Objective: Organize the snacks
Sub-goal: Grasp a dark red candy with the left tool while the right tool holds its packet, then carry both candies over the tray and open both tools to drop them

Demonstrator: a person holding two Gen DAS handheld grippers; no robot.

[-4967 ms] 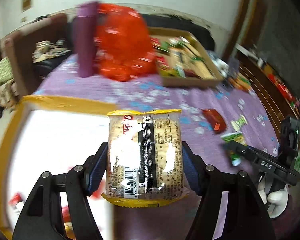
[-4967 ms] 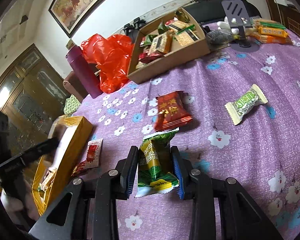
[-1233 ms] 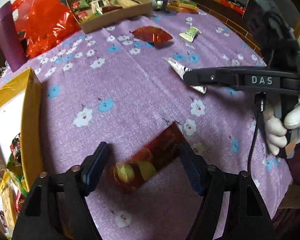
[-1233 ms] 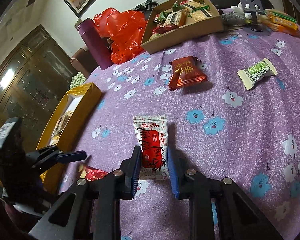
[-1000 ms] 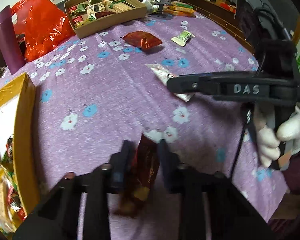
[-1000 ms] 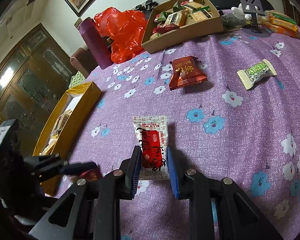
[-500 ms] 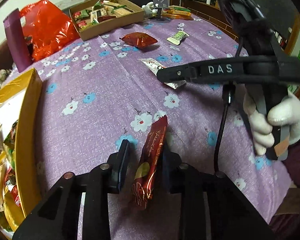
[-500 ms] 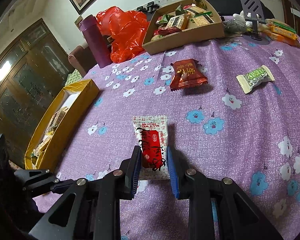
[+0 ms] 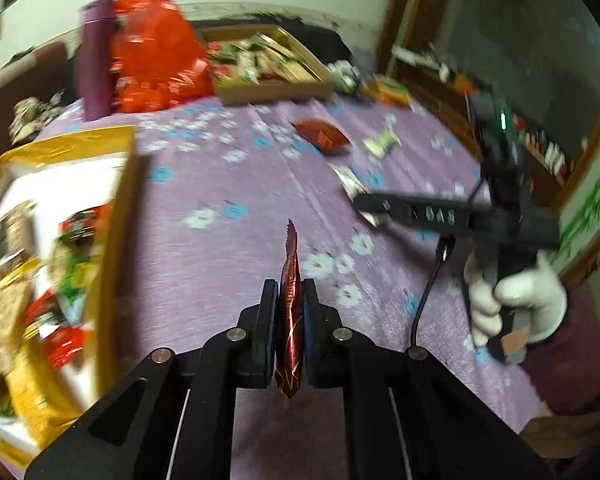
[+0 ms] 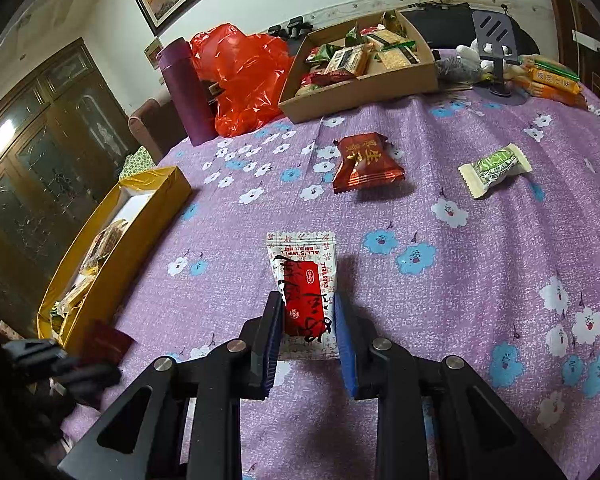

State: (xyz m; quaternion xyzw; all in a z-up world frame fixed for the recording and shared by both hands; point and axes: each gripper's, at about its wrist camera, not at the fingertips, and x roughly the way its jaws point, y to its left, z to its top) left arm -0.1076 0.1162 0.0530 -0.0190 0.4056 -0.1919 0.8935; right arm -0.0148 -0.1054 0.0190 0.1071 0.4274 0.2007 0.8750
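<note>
My left gripper is closing tight on a dark red foil packet, which stands edge-on between the pads, lifted off the purple flowered cloth. The open yellow box with several snacks lies just to its left. In the right wrist view the same packet shows blurred beside the box wall. My right gripper is shut on a small white and red sachet, low over the cloth. A red packet and a green and white candy lie loose beyond it.
A cardboard tray of snacks, a red plastic bag and a purple flask stand at the far edge. A black phone stand and orange packets are at the back right. A white-gloved hand holds the right gripper.
The left gripper closed on the dark red packet, lifted it off the cloth and swung left toward the yellow box. The right gripper stayed still with the sachet.
</note>
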